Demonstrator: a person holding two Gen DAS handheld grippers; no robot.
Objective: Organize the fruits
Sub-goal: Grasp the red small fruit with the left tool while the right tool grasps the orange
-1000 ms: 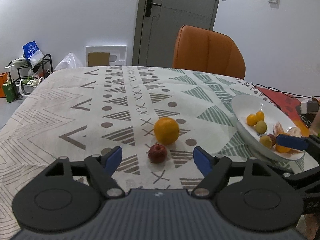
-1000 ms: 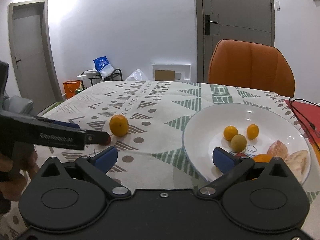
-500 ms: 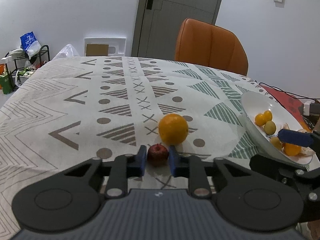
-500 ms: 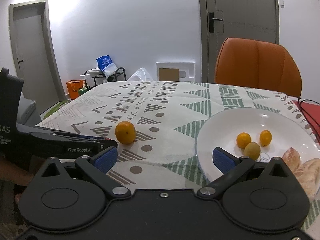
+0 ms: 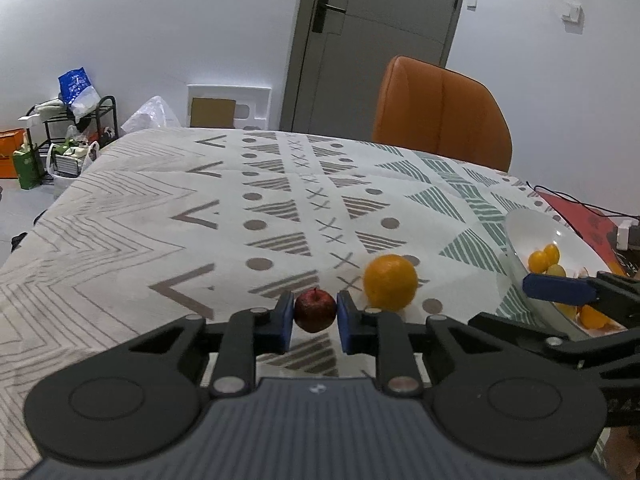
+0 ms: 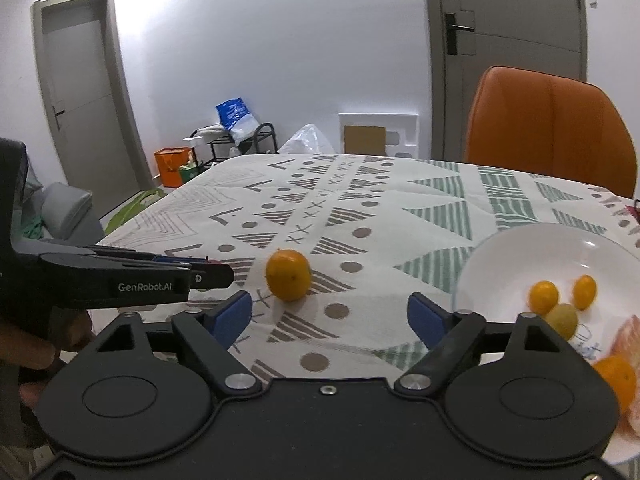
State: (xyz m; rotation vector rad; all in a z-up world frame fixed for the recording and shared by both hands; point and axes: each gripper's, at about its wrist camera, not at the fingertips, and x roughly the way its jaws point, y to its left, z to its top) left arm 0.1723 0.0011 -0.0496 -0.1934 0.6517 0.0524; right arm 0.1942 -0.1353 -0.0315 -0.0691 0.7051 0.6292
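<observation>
A small dark red apple (image 5: 315,310) sits between the blue pads of my left gripper (image 5: 315,320), which is shut on it just above the patterned tablecloth. An orange (image 5: 390,282) lies on the cloth just right of it; the right wrist view shows the same orange (image 6: 288,275). At the right stands a white plate (image 6: 500,252) with several small citrus fruits and peeled segments. My right gripper (image 6: 330,317) hangs open over the cloth between orange and plate, holding nothing. The left gripper (image 6: 208,274) shows from the side there.
An orange chair (image 5: 440,116) stands at the table's far side before a grey door. A red mat with a black cable (image 5: 576,208) lies beyond the plate. A hand (image 6: 28,344) holds the left gripper at the left edge. Floor clutter sits left of the table.
My left gripper went from wide open to shut on the red apple and has lifted it slightly. The right gripper drifted left, away from the plate, staying open.
</observation>
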